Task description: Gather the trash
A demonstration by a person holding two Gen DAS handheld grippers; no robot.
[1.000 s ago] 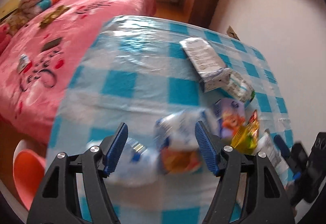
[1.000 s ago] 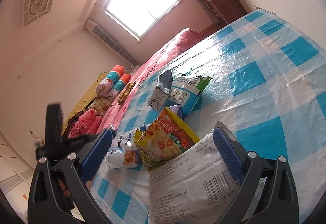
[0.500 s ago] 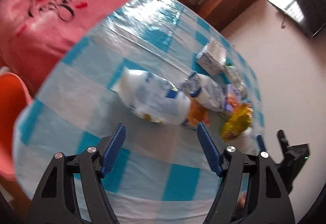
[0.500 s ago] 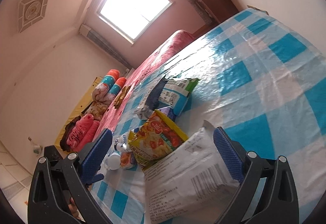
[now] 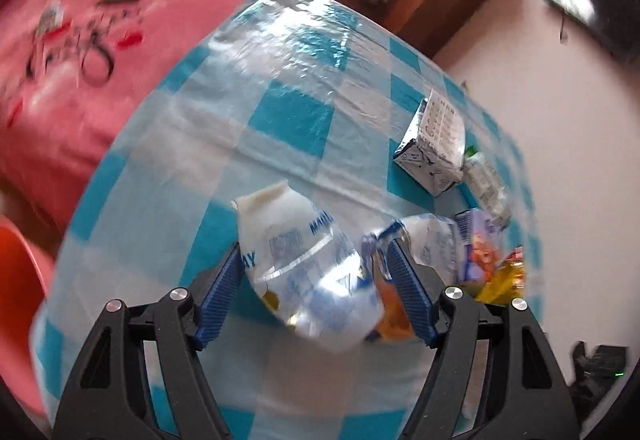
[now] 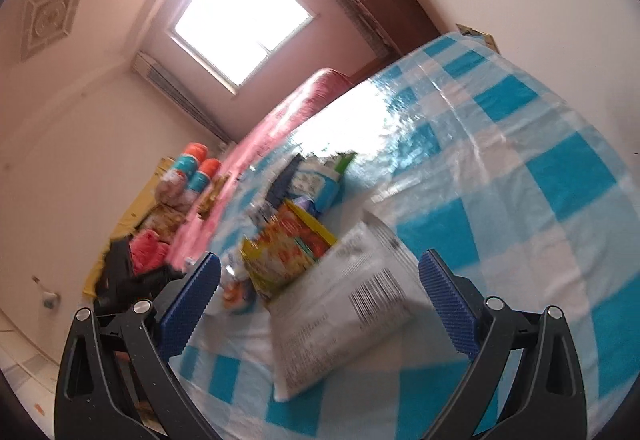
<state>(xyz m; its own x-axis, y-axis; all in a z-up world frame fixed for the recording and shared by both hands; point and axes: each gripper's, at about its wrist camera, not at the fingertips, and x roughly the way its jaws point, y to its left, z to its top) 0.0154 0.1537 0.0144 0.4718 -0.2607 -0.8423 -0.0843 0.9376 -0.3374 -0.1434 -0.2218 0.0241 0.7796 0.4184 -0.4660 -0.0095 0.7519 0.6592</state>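
Near the surface's front edge, my left tongs (image 5: pixel 314 280) straddle a white plastic pouch (image 5: pixel 308 264), spread; my right tongs (image 6: pixel 320 300) gape around a white packet (image 6: pixel 344 316).

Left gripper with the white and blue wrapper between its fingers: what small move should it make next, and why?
Probably close the jaws. The left gripper has come down around the white and blue wrapper, and its jaws have just been opening. The wrapper sits between the blue pads, which do not yet seem to press it. It lies on the checked tablecloth, so closing should pinch it for lifting.
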